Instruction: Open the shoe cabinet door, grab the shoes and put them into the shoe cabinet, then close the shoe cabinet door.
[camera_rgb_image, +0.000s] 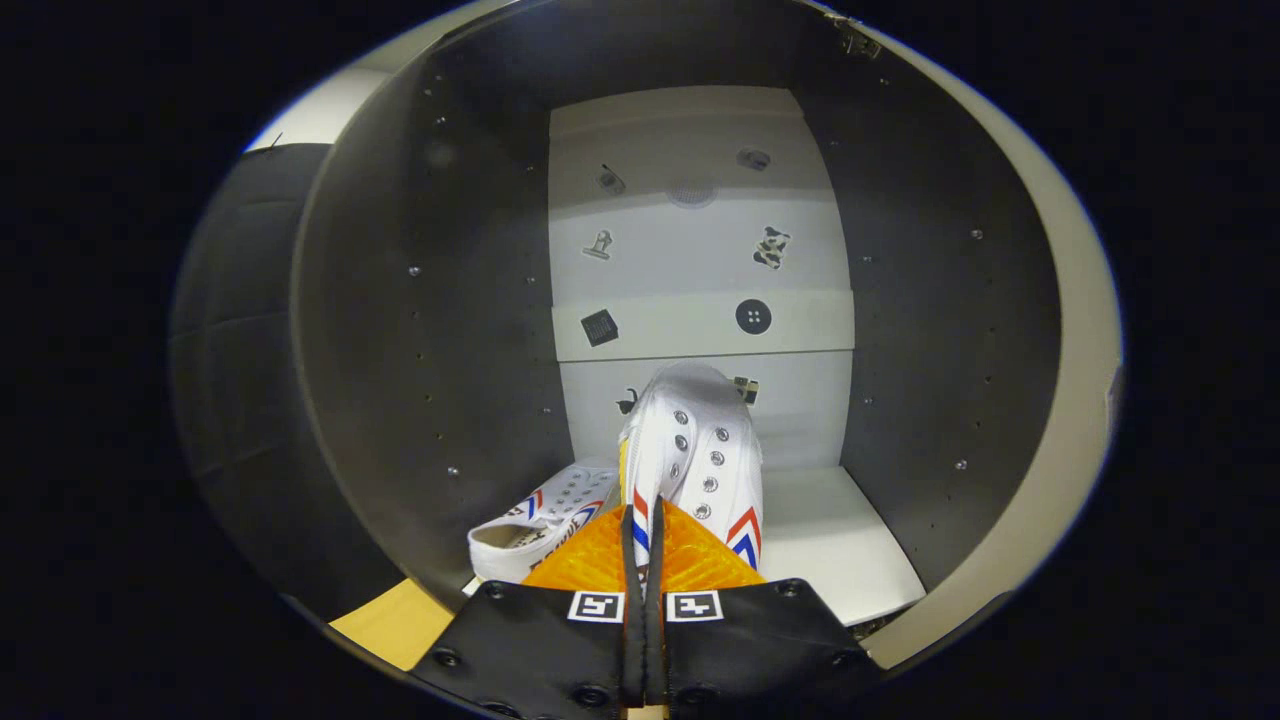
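Shoe cabinet (420, 330): seen from the front with the door swung clear, so door-opening step judged complete; dark side walls, pale back panel (700, 250) and pale floor shelf (840, 540) all open to view.

First white canvas sneaker (545, 520): already lying on its side on the floor shelf, toward the left wall; placement of this one judged done.

Second white canvas sneaker (695, 450): held up toe-forward inside the cabinet mouth, just ahead of the fingers, heel end pinched; sole not yet resting flat on the shelf as far as could be told.

Gripper (640, 560): fingers drawn nearly together, only a thin slit between them; heel edge of the second sneaker clamped in that slit, both fingers pressing on it.

Progress judged at roughly the mid-to-late stage: door opened; one shoe stowed; second shoe carried in but not released.

Remaining, judged from the task: lower the second sneaker onto the bare part of the shelf to the right of the first; release; withdraw clear of the cabinet; swing the door shut.

Risk noted: toe close to the back panel; possible tipping onto the first sneaker on release.
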